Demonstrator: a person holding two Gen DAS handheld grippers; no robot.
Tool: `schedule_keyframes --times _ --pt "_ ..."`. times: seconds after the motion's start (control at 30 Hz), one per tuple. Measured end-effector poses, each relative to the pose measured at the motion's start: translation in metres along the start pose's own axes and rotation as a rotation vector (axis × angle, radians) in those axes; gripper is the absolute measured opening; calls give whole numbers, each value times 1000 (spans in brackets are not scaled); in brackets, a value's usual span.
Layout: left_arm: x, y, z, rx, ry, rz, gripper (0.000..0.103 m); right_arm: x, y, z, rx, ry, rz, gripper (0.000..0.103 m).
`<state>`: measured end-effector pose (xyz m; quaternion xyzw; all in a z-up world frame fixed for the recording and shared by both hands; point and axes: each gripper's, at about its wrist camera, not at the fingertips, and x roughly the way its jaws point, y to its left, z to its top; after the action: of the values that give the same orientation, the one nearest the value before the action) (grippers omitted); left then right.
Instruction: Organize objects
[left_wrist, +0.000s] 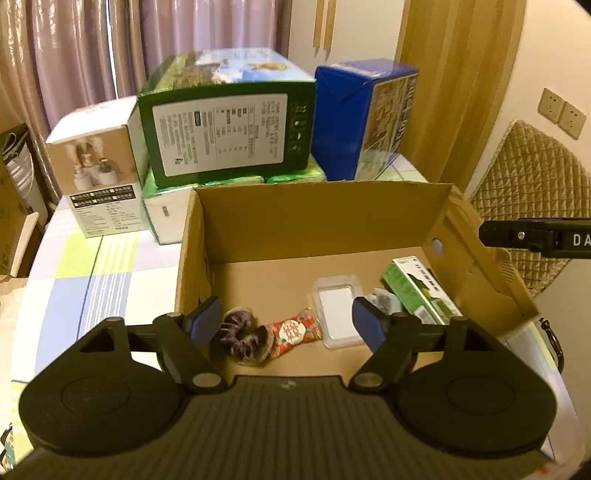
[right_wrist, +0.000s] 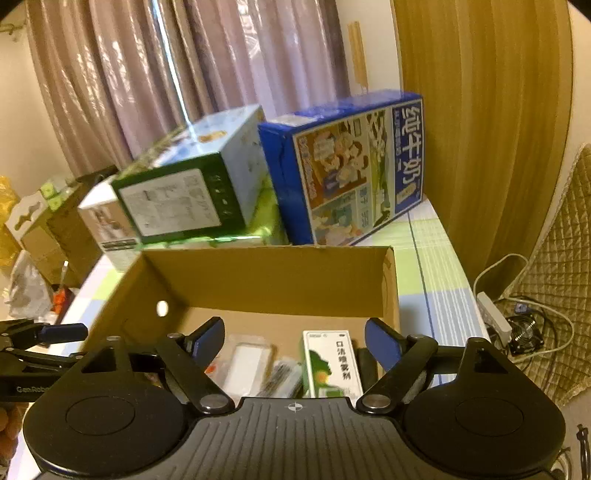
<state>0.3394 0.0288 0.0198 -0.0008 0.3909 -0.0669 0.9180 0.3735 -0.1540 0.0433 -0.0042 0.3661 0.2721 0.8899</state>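
Am holding both grippers, left gripper (left_wrist: 290, 323) and right gripper (right_wrist: 294, 338), spread wide, empty, over cardboard box (left_wrist: 314, 218) (scrunchie (left_wrist: 242, 338), snack packet (left_wrist: 295, 330), clear case (left_wrist: 338, 310), green carton (left_wrist: 421, 291) lying inside).

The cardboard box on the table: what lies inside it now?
Inside the cardboard box: a dark hair scrunchie, a red snack packet, a clear plastic case, a small crumpled wrapper and a green-white carton. The left gripper hides the near floor.

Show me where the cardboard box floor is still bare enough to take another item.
Bare floor of the cardboard box lies along the back wall and in the left rear corner, behind the hair scrunchie. The front right is crowded: snack packet, clear plastic case, green carton.
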Motion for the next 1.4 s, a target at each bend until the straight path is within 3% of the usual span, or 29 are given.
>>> schedule_keyframes --times 0.23,0.4,0.5,0.97,1.4 --pt "-58 -14 -28 -13 -37 7 87 -62 13 -26 4 -21 -25 92" --pt "-96 -19 -57 -22 -42 4 96 -101 21 -60 32 -24 -15 101" --pt "-117 -25 -77 -7 -47 7 101 -118 27 -85 49 -7 2 101" --pt "-174 -31 -151 -55 -21 52 102 -164 42 -181 160 60 -2 101" --pt "-182 -34 -184 -91 20 60 102 -177 47 -201 176 80 5 101"
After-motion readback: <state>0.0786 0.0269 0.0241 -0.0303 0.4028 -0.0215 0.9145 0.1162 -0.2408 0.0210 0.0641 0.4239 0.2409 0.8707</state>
